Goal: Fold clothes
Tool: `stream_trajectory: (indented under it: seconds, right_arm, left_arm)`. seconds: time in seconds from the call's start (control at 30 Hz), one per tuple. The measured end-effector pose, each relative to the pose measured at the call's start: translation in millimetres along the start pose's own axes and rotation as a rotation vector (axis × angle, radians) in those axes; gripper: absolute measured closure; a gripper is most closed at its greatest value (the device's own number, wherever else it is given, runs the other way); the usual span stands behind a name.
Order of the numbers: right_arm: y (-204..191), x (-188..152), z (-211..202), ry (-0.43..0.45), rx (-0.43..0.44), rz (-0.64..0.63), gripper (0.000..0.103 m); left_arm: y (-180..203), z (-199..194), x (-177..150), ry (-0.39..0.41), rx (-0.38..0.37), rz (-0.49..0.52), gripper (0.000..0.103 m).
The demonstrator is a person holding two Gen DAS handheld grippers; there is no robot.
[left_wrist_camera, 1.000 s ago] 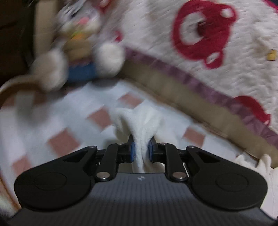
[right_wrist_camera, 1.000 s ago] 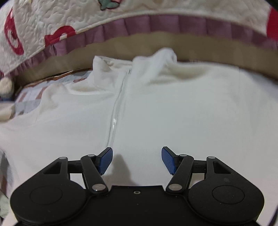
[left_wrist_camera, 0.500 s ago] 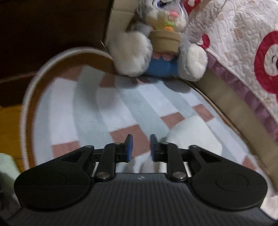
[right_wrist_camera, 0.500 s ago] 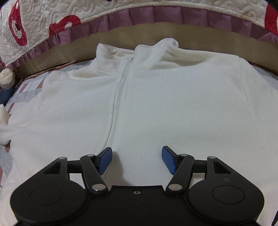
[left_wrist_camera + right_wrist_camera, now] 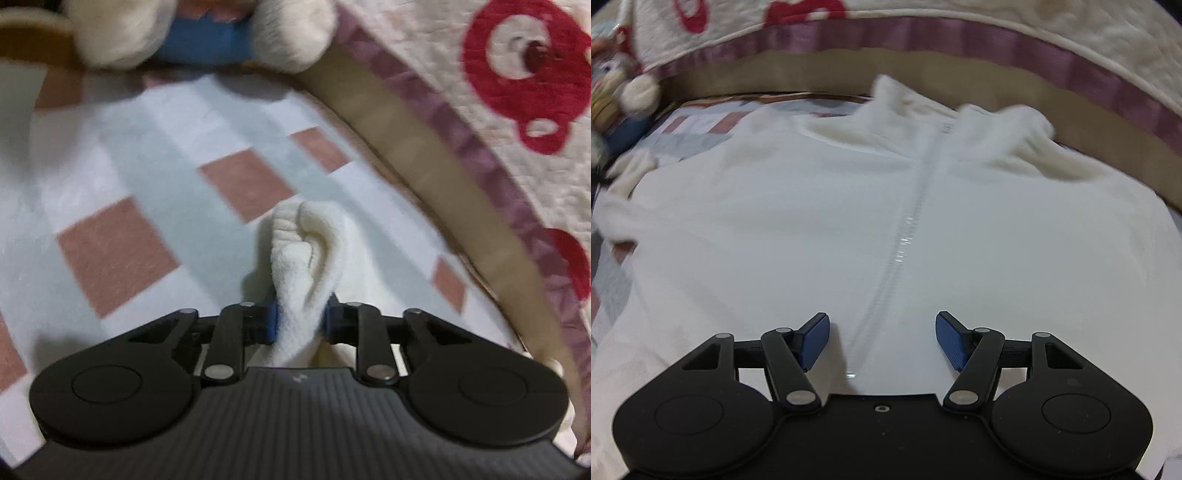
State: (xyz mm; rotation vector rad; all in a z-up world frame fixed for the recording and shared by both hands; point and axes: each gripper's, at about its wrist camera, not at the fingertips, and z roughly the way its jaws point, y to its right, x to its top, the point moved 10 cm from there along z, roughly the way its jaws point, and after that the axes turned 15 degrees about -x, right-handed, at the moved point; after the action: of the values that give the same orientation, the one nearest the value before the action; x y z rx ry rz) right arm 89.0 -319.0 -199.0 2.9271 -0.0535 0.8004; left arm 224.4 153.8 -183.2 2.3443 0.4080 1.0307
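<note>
white fleece jacket [image 5: 886,229] spread flat, zipper up, on a checked rug [image 5: 122,184]. left hand-held gripper [image 5: 300,319] clamped on a bunched fold of cream sleeve [image 5: 310,254], lifted just above the rug. right hand-held gripper [image 5: 882,341] spread wide, straddling the zipper [image 5: 905,236] low on the jacket front, gripping nothing. collar toward the bed's tan edge [image 5: 849,74] and purple-trimmed quilt [image 5: 1071,33]. stuffed toy [image 5: 199,33] at the rug's far end.
</note>
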Motion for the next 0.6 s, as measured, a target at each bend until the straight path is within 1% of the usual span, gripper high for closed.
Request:
stream_trajectory:
  seconds: [0.03,0.07,0.13,0.17,0.27,0.3,0.33,0.37,0.4,0.47,0.5,0.53,0.6]
  right_arm:
    - [-3.2,-0.7,-1.0,0.003,0.001,-0.001,0.034]
    - [-4.4,-2.1,-2.1,-0.004,0.004,0.024,0.034]
    - [-10.1,0.4,-12.1,-0.002,0.06,0.111,0.034]
    - [-13.1,2.3,-17.9,0.002,0.092,0.155,0.034]
    - [-31.0,12.4,-32.7,0.038,0.136,0.16,0.034]
    - [-38.0,14.7,-35.3,0.051,0.141,0.142,0.034]
    - [-45.1,15.1,-35.3,0.054,0.144,0.124,0.034]
    - [-52.2,14.8,-34.7,0.054,0.146,0.107,0.034]
    - [-57.9,13.6,-34.1,0.052,0.153,0.099,0.034]
    - [-66.9,10.2,-33.0,0.046,0.17,0.093,0.034]
    - [-69.6,7.8,-32.8,0.038,0.178,0.093,0.034]
    - [-71.6,5.9,-33.5,0.031,0.188,0.093,0.034]
    - [-79.8,3.7,-42.4,0.025,0.235,0.082,0.034]
  left_arm:
    - [6.5,-13.0,7.8,0.019,0.022,0.025,0.084]
    - [12.2,-36.0,18.6,0.074,0.041,0.041,0.084]
    - [16.4,-80.1,36.2,0.2,0.074,0.073,0.083]
    - [9.3,-86.2,32.1,0.202,0.12,0.065,0.082]
    - [-15.9,-97.4,12.9,0.177,0.273,0.03,0.08]
    - [-25.8,-91.2,1.9,0.129,0.344,0.032,0.078]
    - [-35.6,-83.9,-9.7,0.074,0.419,0.037,0.073]
    - [-45.1,-77.4,-21.1,0.019,0.493,0.041,0.072]
    - [-45.4,-77.3,-21.3,0.017,0.528,0.071,0.073]
    - [-42.7,-79.3,-17.7,0.031,0.584,0.14,0.066]
    - [-38.8,-82.7,-14.0,0.047,0.585,0.161,0.058]
    - [-34.6,-86.4,-9.1,0.071,0.558,0.16,0.053]
    - [-34.4,-89.5,-2.4,0.095,0.476,0.101,0.051]
